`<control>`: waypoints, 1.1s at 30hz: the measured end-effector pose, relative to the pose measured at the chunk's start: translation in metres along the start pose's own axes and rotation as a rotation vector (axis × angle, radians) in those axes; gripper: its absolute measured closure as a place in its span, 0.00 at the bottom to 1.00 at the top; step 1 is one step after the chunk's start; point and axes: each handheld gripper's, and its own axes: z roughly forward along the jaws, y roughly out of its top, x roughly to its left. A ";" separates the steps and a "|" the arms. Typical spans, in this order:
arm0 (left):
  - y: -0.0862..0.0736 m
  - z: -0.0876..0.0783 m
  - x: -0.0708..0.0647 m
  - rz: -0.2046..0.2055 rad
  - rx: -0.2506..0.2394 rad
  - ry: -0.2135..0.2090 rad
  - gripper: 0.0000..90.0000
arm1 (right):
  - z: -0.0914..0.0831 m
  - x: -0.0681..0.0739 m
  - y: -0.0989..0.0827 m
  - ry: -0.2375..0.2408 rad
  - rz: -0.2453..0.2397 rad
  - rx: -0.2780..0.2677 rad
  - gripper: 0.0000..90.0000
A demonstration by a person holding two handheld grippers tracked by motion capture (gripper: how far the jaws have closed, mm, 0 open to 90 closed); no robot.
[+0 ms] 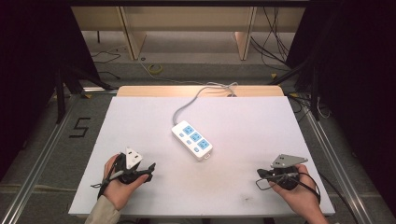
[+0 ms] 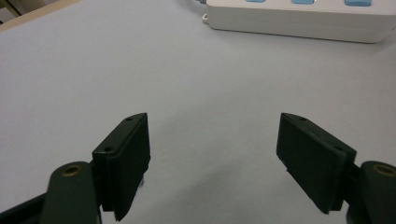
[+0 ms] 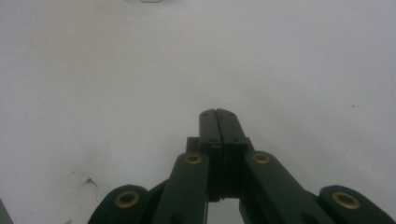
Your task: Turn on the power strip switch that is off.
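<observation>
A white power strip with blue sockets lies at the middle of the white table, its grey cord running off the far edge. In the left gripper view the strip lies ahead along the top edge. My left gripper rests at the front left, held by a hand; its jaws stand wide apart with bare table between them. At the front right, a hand holds my right gripper. Its two pads are pressed together with nothing between them.
The table's front edge runs just below both hands. Beyond the far edge are a floor with loose cables, wooden furniture legs and a yellow ring. Metal rails flank the table.
</observation>
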 end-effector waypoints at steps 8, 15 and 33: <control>0.000 0.001 -0.001 0.000 0.001 0.001 0.29 | 0.001 0.000 0.003 0.008 0.009 0.024 1.00; 0.001 0.000 0.000 -0.004 -0.001 0.005 0.29 | 0.001 0.002 0.010 0.018 0.015 0.075 1.00; 0.002 0.001 0.001 -0.003 0.003 0.009 0.29 | 0.007 0.004 0.032 0.028 0.032 0.125 1.00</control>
